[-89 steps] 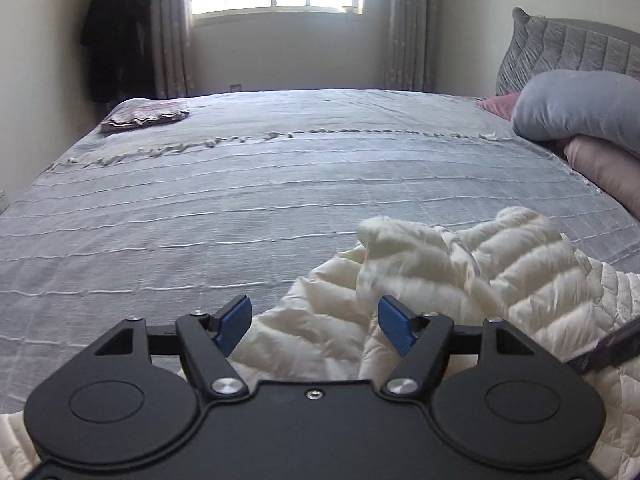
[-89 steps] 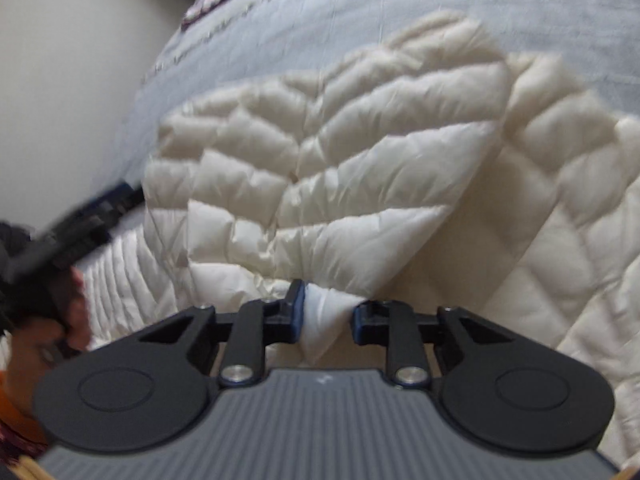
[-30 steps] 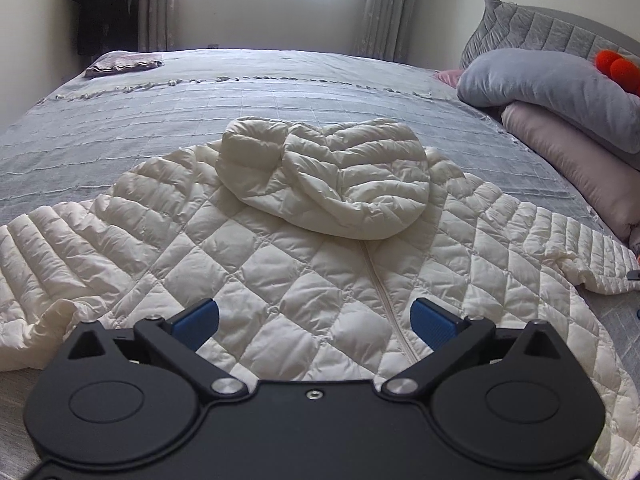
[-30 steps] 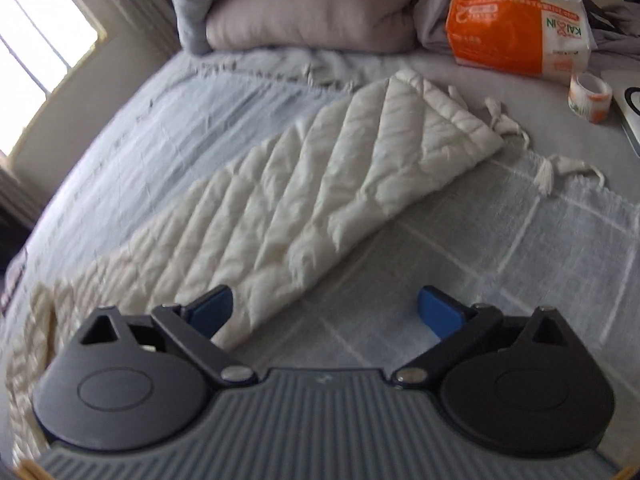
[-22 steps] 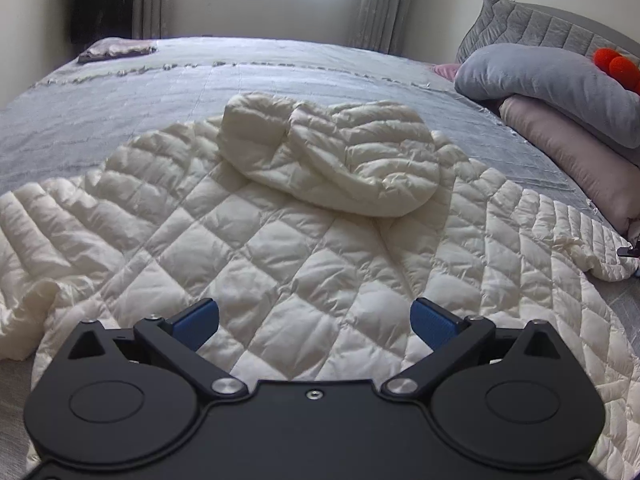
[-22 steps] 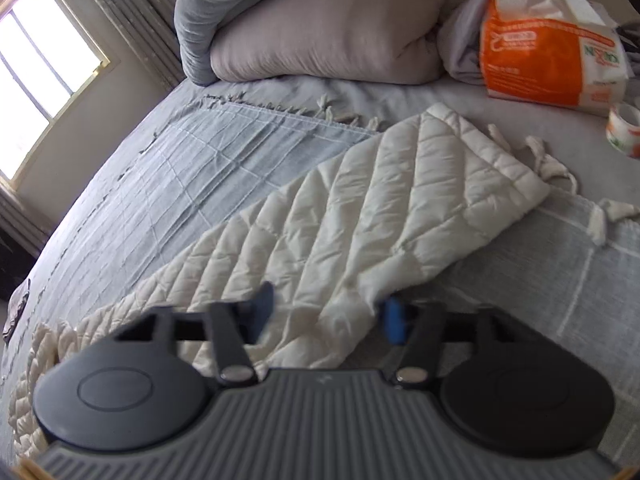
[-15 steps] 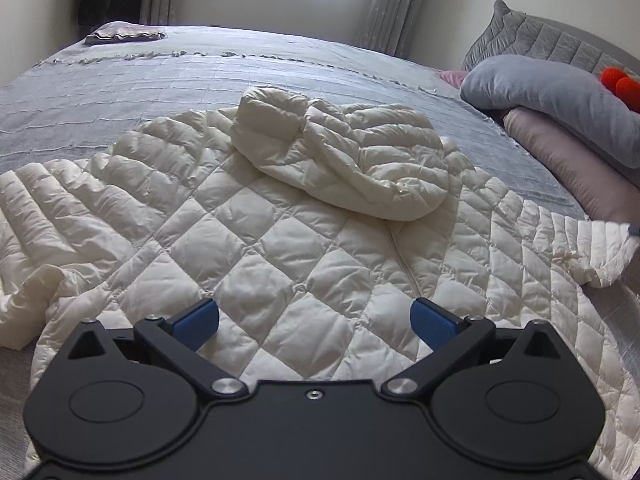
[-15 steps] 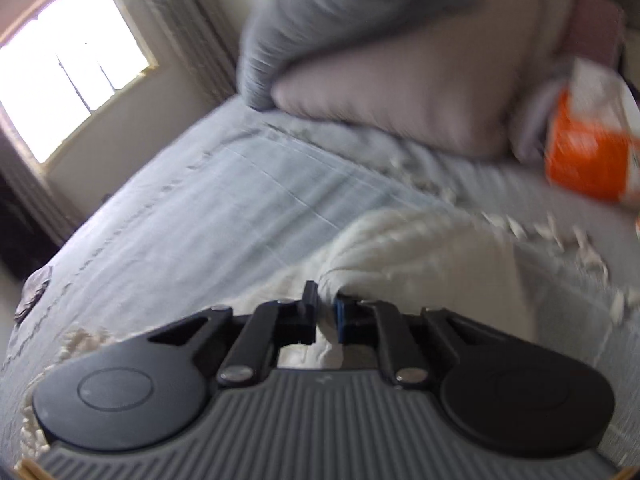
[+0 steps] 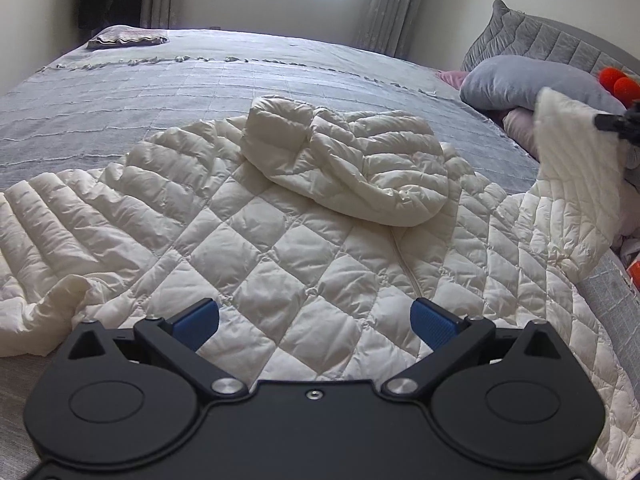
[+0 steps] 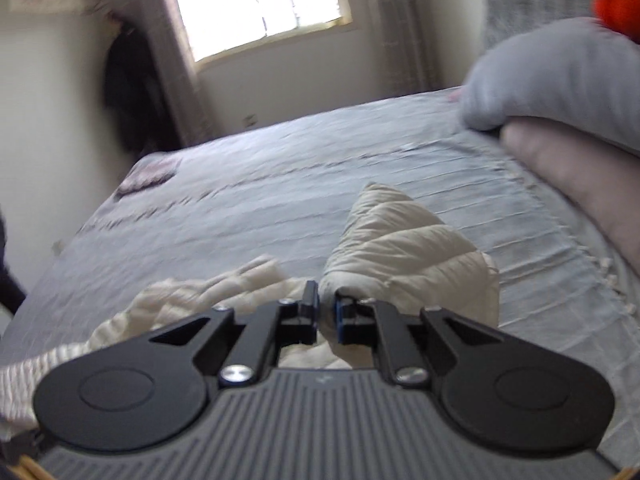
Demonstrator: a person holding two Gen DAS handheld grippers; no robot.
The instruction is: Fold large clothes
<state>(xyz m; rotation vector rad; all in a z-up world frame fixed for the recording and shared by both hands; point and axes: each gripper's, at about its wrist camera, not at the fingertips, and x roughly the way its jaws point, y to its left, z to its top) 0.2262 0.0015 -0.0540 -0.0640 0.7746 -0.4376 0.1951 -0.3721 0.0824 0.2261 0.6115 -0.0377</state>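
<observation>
Right tool (image 10: 327, 316) pinching jacket (image 9: 304, 264) sleeve — view blurred; left tool (image 9: 314, 320) spread wide, empty — cuff hidden.

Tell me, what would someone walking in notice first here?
The big cream quilted jacket spread over the grey bed, its hood flopped onto the chest. At the right, one sleeve is lifted off the bed, pinched in the right gripper, while the left gripper hovers open over the jacket's lower part. Grey and pink pillows are stacked at the headboard.
</observation>
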